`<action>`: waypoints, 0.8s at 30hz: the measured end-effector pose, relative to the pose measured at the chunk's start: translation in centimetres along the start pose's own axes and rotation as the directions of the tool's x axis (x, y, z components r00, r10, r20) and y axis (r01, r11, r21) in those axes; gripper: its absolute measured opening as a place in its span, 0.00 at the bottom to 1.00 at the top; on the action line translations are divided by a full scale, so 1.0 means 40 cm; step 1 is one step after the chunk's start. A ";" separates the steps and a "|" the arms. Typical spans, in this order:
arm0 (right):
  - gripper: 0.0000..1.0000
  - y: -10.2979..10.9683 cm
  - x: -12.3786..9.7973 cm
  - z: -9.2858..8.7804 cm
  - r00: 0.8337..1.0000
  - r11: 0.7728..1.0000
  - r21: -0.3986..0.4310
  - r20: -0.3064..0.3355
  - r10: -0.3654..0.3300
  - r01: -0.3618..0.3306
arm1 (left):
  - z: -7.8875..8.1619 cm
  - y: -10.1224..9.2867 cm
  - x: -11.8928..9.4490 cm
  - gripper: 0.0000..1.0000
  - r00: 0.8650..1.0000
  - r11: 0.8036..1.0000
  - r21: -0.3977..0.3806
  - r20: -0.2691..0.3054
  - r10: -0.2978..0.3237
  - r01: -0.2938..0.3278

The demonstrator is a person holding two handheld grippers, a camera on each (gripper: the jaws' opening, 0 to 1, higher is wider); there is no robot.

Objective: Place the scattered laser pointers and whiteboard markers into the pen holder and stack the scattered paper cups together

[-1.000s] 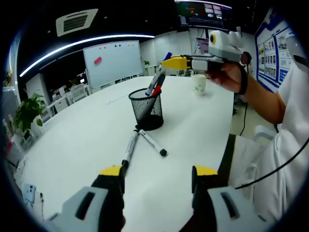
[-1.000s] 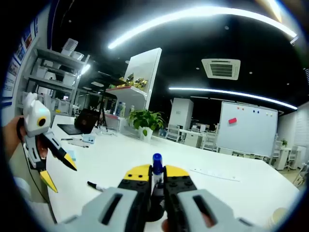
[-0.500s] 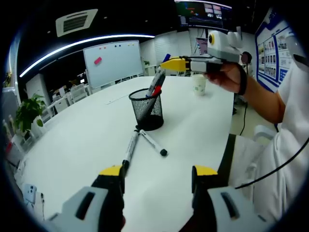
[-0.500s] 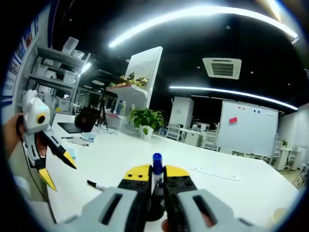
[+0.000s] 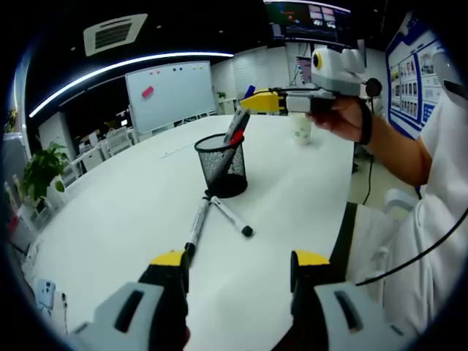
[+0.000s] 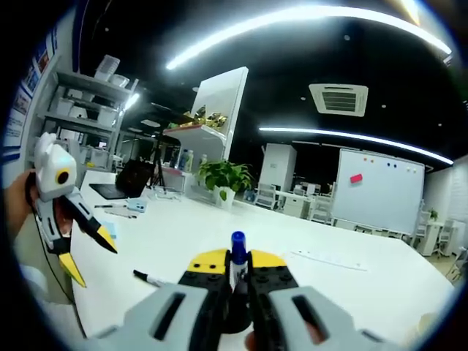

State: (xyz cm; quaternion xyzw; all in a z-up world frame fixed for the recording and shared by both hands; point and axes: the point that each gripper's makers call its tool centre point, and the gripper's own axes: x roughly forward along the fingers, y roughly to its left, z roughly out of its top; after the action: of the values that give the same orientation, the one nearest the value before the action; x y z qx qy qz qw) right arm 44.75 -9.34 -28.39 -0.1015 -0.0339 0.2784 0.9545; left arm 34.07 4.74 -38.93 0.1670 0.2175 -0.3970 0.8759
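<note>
So the right tongs (image 6: 232,272) were clamped shut on a blue-capped marker (image 6: 238,257), its cap poking up between the yellow tips in the right gripper view. In the left gripper view the same tongs were up above the black mesh pen holder (image 5: 222,164), with the marker angled down so its lower end sat inside the rim, next to something red already in there. The pen holder stood upright near the middle of the white table (image 5: 124,212). Right in front of it, two more markers (image 5: 216,218) lay flat on the table in a V shape, their far ends almost touching at the holder's base. The left tongs (image 5: 238,265) were spread wide open and held nothing, hanging over the near side of the table. A paper cup (image 5: 301,128) stood upright further back, behind the person's hand (image 5: 347,117). Across the room there was a whiteboard (image 5: 170,92).
</note>
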 end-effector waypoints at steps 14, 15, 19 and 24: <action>0.10 0.010 0.009 -0.014 1.000 1.000 -0.001 -0.016 0.013 -0.013 | -0.005 0.004 0.000 0.57 1.000 1.000 -0.003 -0.002 0.001 -0.001; 0.10 0.010 0.009 -0.014 1.000 1.000 -0.001 -0.016 0.013 -0.013 | -0.005 0.004 0.001 0.57 1.000 1.000 -0.003 -0.002 0.001 -0.001; 0.10 0.013 0.010 -0.018 1.000 1.000 -0.003 -0.020 0.020 -0.020 | -0.006 0.005 0.002 0.57 1.000 1.000 -0.005 -0.001 0.001 -0.001; 0.10 0.018 0.012 -0.022 0.999 1.000 -0.003 -0.023 0.026 -0.026 | -0.006 0.002 0.005 0.57 1.000 1.000 -0.007 -0.001 -0.002 0.002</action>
State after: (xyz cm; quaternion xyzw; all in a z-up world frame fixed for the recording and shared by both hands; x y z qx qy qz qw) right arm 44.91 -8.65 -29.39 -0.1067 -0.0220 0.2897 0.9509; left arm 34.19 4.80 -39.24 0.1639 0.2194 -0.3972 0.8759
